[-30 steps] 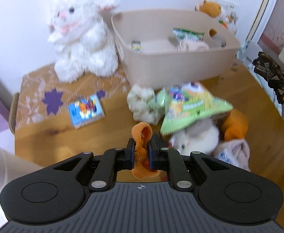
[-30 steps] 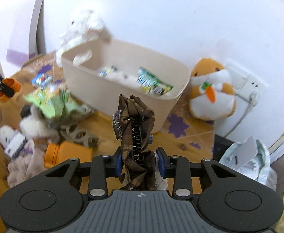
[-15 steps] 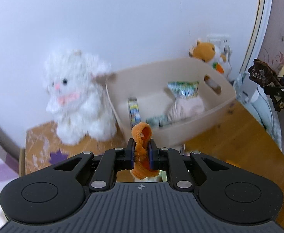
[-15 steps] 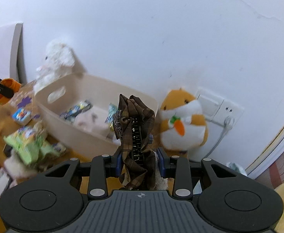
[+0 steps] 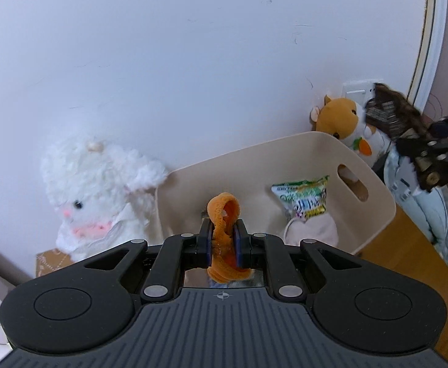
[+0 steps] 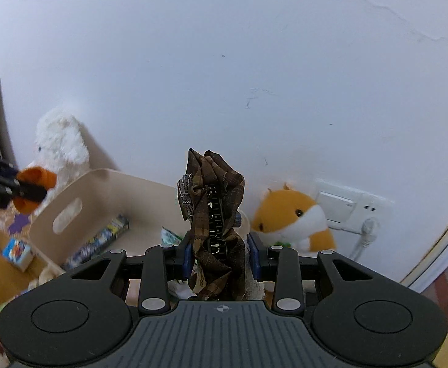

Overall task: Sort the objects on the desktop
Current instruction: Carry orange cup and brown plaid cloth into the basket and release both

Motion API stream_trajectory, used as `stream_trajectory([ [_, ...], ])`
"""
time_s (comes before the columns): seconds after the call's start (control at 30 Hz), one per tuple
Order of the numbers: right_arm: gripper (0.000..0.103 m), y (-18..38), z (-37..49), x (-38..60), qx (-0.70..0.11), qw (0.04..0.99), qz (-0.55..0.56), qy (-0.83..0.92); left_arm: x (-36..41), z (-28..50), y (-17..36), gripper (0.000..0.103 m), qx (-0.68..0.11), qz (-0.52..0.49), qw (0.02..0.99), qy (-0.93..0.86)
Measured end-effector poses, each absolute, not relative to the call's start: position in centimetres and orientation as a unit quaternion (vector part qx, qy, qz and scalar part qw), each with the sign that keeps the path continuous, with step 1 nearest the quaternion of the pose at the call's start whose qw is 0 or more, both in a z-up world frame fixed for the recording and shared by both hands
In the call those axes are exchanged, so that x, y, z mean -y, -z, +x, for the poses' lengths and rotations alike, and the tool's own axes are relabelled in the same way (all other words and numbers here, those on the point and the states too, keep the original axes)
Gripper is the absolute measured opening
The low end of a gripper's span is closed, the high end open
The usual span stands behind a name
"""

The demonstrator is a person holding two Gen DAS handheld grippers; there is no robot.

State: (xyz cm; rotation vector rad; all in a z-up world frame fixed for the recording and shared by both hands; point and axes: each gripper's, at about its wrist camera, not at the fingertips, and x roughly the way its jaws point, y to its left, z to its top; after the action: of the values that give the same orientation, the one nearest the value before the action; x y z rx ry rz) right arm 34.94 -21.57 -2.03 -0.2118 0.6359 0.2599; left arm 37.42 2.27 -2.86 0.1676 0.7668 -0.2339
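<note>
Sorting partly done, judging by the beige plastic storage bin (image 5: 377, 211) already holding a green snack packet (image 5: 303, 196), a pale pink cloth (image 5: 313, 230) and a long printed wrapper (image 6: 98, 239). Left gripper (image 5: 223, 239) clenching an orange fuzzy fabric loop (image 5: 224, 214), hovering just ahead of the bin's near wall. Right gripper (image 6: 221, 257) pinching a brown plaid fabric hair clip (image 6: 214, 196), bin beyond its fingertips. Still lying outside: a small colourful box (image 6: 18, 253). Packet lettering too blurred for reading.

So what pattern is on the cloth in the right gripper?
Brown plaid cloth; right wrist view shows it best.
</note>
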Motion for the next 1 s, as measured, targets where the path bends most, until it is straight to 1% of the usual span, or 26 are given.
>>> stream_trajectory([
  [0.2, 0.033, 4.4, 37.7, 19.1, -0.345, 0.931, -0.053, -0.112, -0.7, 39.4, 4.7, 0.013, -0.367, 0.074, 0.923, 0.093],
  [0.3, 0.033, 6.0, 38.4, 18.0, -0.366, 0.924, -0.041, -0.107, -0.3, 40.3, 6.2, 0.013, -0.382, 0.054, 0.919, 0.078],
  [0.57, 0.035, 9.0, 39.1, 15.8, -0.412, 0.903, -0.062, -0.1, 0.2, 41.1, 9.0, 0.014, -0.402, 0.05, 0.912, 0.06],
  [0.6, 0.036, 9.2, 39.1, 15.7, -0.417, 0.901, -0.066, -0.103, 0.1, 41.1, 9.1, 0.017, -0.407, 0.046, 0.91, 0.06],
  [0.63, 0.046, 9.4, 39.0, 15.6, -0.419, 0.899, -0.071, -0.104, 0.0, 41.2, 9.3, 0.026, -0.412, 0.041, 0.908, 0.061],
  [0.67, 0.049, 9.4, 38.9, 15.5, -0.417, 0.9, -0.075, -0.106, -0.1, 41.2, 9.3, 0.034, -0.414, 0.038, 0.907, 0.062],
  [0.7, 0.053, 9.4, 38.7, 15.4, -0.412, 0.901, -0.079, -0.11, -0.1, 41.1, 9.3, 0.053, -0.413, 0.039, 0.908, 0.059],
  [0.73, 0.061, 9.1, 38.5, 15.4, -0.408, 0.902, -0.083, -0.114, 0.0, 40.8, 9.2, 0.069, -0.406, 0.044, 0.911, 0.053],
  [0.77, 0.067, 9.0, 38.3, 15.3, -0.405, 0.903, -0.086, -0.115, 0.0, 40.5, 9.1, 0.074, -0.397, 0.049, 0.915, 0.047],
  [0.8, 0.078, 8.8, 38.0, 15.3, -0.4, 0.905, -0.089, -0.115, 0.0, 40.2, 8.9, 0.078, -0.386, 0.055, 0.92, 0.041],
  [0.87, 0.083, 8.3, 37.4, 15.3, -0.39, 0.908, -0.092, -0.12, -0.2, 39.7, 8.6, 0.079, -0.383, 0.059, 0.921, 0.036],
  [0.93, 0.096, 7.8, 36.8, 15.4, -0.381, 0.911, -0.093, -0.127, -0.4, 39.5, 8.4, 0.079, -0.387, 0.057, 0.92, 0.037],
  [1.0, 0.103, 7.3, 35.9, 15.6, -0.369, 0.915, -0.095, -0.13, -0.7, 38.9, 8.2, 0.079, -0.382, 0.06, 0.921, 0.036],
])
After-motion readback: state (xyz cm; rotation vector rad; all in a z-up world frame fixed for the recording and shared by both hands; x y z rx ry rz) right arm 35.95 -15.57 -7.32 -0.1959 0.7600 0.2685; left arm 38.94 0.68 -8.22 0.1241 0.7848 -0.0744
